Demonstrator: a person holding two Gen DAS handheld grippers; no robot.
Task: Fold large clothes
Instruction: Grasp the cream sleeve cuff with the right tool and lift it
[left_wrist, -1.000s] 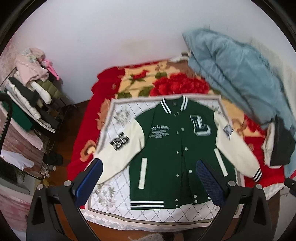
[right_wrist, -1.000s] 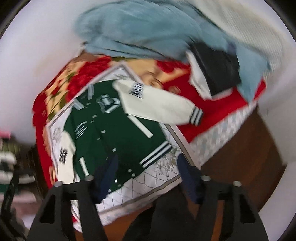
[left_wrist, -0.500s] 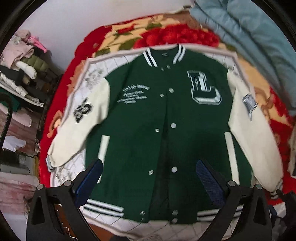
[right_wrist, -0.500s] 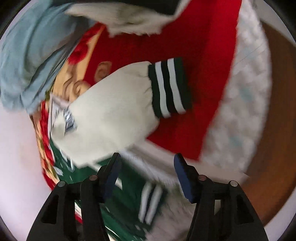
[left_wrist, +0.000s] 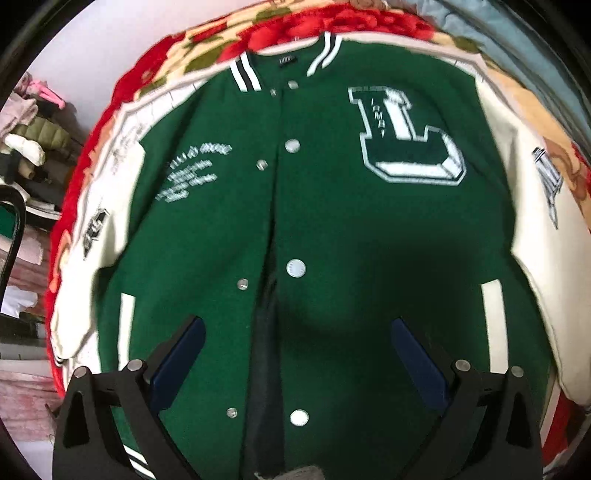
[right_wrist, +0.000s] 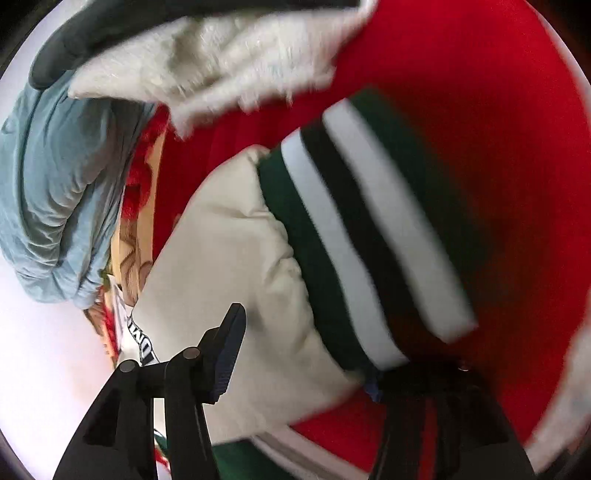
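Left wrist view: the left gripper (left_wrist: 295, 354) hovers with jaws spread wide and empty over the green varsity jacket (left_wrist: 332, 229), which lies face up and unbuttoned on the floral blanket (left_wrist: 280, 26) covering the bed.
Right wrist view: the right gripper (right_wrist: 306, 354) straddles the cream sleeve (right_wrist: 229, 266) just short of the striped cuff (right_wrist: 354, 236); one pad is hidden by fabric, so its grip cannot be told.
Step, as judged: pinch the sleeve near the cuff, then carry it across the chest without dragging the body.
Materials: felt-like green body, smooth padded sleeves, ribbed knit cuff, metal snaps (left_wrist: 295, 267), raised chenille letter L (left_wrist: 406, 140).
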